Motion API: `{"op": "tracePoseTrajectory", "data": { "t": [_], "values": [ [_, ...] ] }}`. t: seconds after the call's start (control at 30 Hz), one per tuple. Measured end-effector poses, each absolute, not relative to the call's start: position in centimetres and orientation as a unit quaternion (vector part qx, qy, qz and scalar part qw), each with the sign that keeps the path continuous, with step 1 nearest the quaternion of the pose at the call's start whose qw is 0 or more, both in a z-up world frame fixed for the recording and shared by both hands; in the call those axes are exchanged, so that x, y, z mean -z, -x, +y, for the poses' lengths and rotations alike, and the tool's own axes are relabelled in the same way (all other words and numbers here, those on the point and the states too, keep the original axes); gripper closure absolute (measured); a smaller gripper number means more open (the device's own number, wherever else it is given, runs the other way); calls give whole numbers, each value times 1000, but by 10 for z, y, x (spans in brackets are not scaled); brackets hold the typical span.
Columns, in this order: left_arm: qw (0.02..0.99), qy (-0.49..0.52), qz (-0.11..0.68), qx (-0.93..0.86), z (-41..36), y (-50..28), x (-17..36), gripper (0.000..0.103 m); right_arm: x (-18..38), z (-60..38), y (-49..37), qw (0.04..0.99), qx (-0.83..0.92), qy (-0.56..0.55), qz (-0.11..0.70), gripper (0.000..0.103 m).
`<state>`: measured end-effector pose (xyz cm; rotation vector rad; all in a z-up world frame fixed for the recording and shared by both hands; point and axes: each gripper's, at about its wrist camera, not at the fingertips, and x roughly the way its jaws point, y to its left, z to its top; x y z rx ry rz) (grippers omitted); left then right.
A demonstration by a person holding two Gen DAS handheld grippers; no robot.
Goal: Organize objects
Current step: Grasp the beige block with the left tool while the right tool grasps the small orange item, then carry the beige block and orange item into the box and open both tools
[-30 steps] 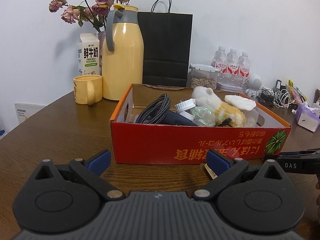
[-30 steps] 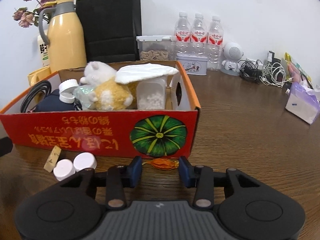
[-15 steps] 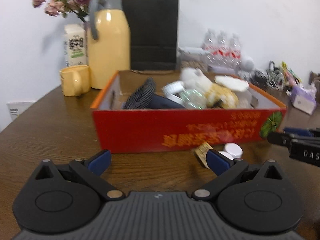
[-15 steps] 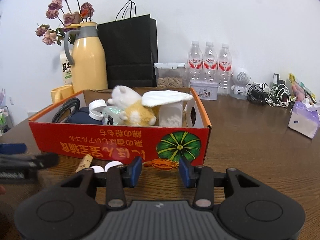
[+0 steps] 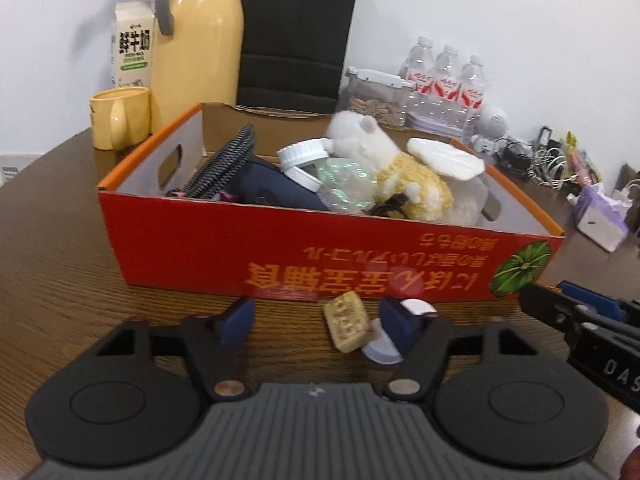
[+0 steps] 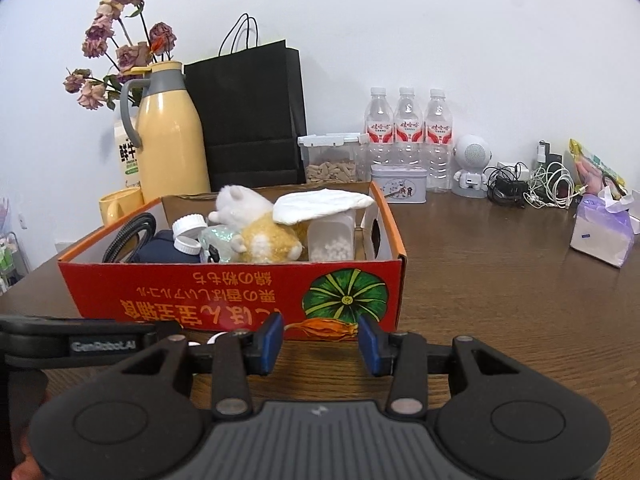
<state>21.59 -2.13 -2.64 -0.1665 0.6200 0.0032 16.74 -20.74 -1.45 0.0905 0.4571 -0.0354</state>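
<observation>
A tan block [image 5: 347,326] and two white caps [image 5: 383,349] lie on the desk [image 5: 60,264] just before the red box's [image 5: 280,256] front wall, between the wide-open fingers of the left claw [image 5: 316,324], which holds nothing. The right claw [image 6: 320,338], also open and empty, frames an orange wrapper [image 6: 325,326] at the box's front right corner.

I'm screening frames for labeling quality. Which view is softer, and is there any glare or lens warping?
Left wrist view: slightly motion-soft, with a pale glare spot on the red box front. Right wrist view: sharper; box lettering crisp, faint flare near the front's lower edge. Both: fisheye bending, dark corners.
</observation>
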Motion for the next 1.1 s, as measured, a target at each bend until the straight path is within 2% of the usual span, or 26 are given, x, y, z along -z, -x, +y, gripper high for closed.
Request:
{"op": "tracePoseTrajectory", "data": {
  "t": [0.07,0.17,0.47,0.7,1.1],
  "values": [
    [948,81,308,6,-24,-216,27,60,14,-207,-166,973,14,-46,224,63],
    [947,79,310,30,-27,-214,28,78,12,-208,-164,974,8,-48,219,63],
    [956,71,283,36,-29,-203,25,80,10,-207,-160,976,-5,-53,211,63],
    [971,55,228,35,-28,-179,14,80,8,-206,-155,978,-16,-51,201,63],
    [988,57,140,10,1,-181,-39,80,-27,-184,-163,984,-63,-24,165,63]
  ]
}}
